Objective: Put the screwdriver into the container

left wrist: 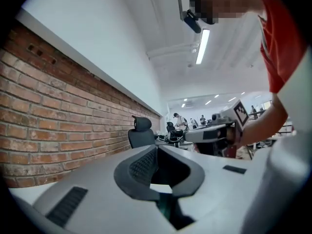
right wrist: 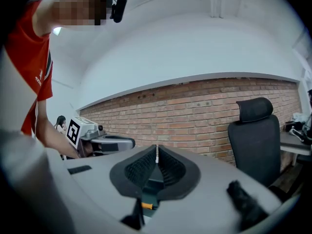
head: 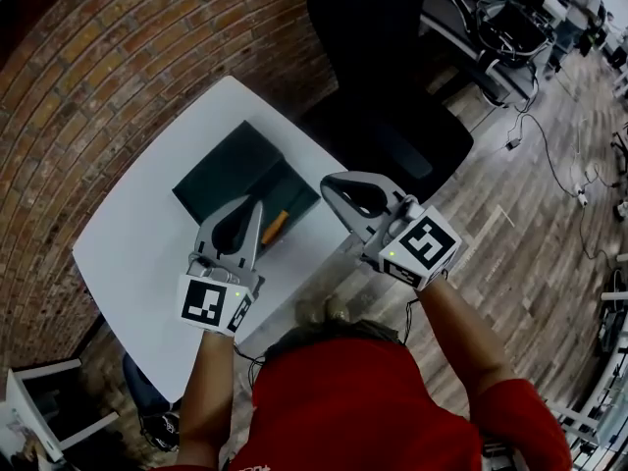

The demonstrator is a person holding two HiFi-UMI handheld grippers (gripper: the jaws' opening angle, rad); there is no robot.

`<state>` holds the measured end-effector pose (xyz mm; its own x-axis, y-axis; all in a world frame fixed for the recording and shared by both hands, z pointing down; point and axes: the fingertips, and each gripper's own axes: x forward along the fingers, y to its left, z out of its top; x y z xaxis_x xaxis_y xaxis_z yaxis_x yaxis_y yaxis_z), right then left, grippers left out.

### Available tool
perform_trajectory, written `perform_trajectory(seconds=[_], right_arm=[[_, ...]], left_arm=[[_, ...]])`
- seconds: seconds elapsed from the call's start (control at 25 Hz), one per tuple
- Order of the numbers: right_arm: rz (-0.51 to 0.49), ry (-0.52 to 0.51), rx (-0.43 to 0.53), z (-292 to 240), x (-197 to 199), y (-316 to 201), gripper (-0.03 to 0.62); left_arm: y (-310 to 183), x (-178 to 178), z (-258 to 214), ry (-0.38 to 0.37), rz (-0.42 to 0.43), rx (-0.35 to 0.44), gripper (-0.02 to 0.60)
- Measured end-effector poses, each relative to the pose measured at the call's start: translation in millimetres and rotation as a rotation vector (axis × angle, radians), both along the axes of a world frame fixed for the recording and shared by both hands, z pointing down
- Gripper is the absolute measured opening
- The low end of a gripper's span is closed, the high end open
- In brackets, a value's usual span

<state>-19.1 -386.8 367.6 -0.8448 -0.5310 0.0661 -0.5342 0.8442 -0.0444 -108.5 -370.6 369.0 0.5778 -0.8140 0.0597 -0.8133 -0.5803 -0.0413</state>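
Note:
A dark green container sits on the white table. The screwdriver, with its orange handle, lies in the container's near corner, its shaft hidden behind my left gripper. My left gripper hovers level above the container's near edge, shut and with nothing in it. My right gripper is held level just off the table's right edge, shut and empty too. In the right gripper view the orange handle and the green container show below the jaws.
A black office chair stands just beyond the table's right side. A brick wall runs along the table's far side. Desks with cables are at the back right. A white frame stands on the floor at the lower left.

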Motion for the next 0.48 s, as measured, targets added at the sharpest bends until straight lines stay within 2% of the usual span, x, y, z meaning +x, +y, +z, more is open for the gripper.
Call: perform_trajectory(seconds=[0.2,0.48], right_arm=[[-0.028,-0.064,0.033,-18.3,-8.4,12.9,0.032],[-0.055,-0.125,0.133,-45.7,-11.9,38.4,0.032]], left_arm=[[18.8,2.6,-32.3,0.037,0.000,0.086,0.014],[38.4,5.7,-51.7,0.064,0.006,0.157,0.012]])
